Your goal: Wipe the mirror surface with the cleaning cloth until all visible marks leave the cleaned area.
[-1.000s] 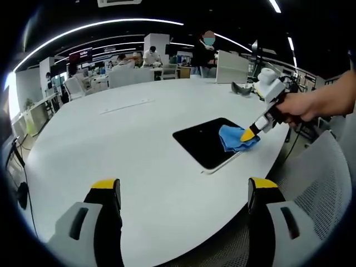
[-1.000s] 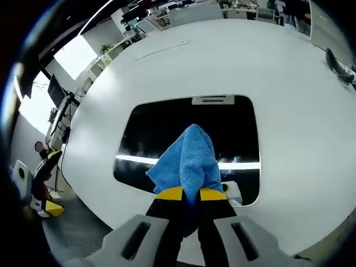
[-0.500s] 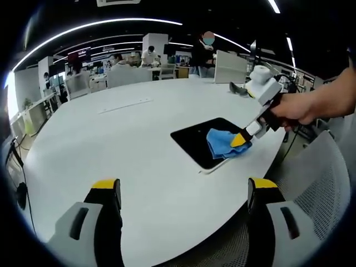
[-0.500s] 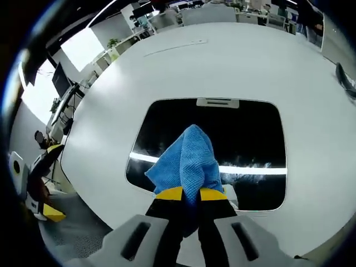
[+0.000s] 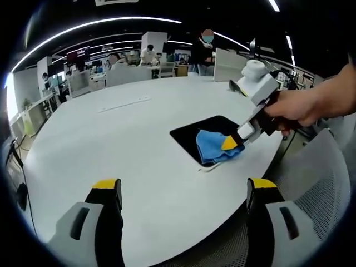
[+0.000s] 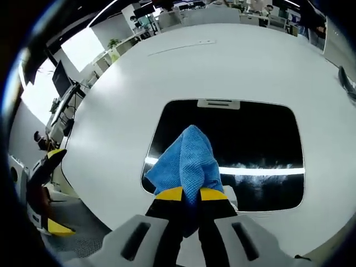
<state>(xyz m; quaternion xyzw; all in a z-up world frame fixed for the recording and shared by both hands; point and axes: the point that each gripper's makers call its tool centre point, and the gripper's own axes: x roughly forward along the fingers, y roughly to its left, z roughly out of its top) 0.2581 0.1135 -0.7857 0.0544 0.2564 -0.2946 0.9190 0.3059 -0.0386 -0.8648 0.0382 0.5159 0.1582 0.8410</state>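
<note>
A dark rectangular mirror lies flat on the white round table, near its right edge in the left gripper view. My right gripper is shut on a blue cleaning cloth, which rests on the mirror's near left part. A bright strip of light is reflected across the glass. A hand holds that gripper in the left gripper view. My left gripper hangs open over the table's near side, well short of the mirror, with nothing between its jaws.
A dark object lies on the table's far right. A mesh chair back stands by the table's right edge. Desks, chairs and people fill the office beyond. Bare tabletop stretches left of the mirror.
The right gripper has dragged the cloth across the mirror toward its left, near end. The left gripper has stayed put.
</note>
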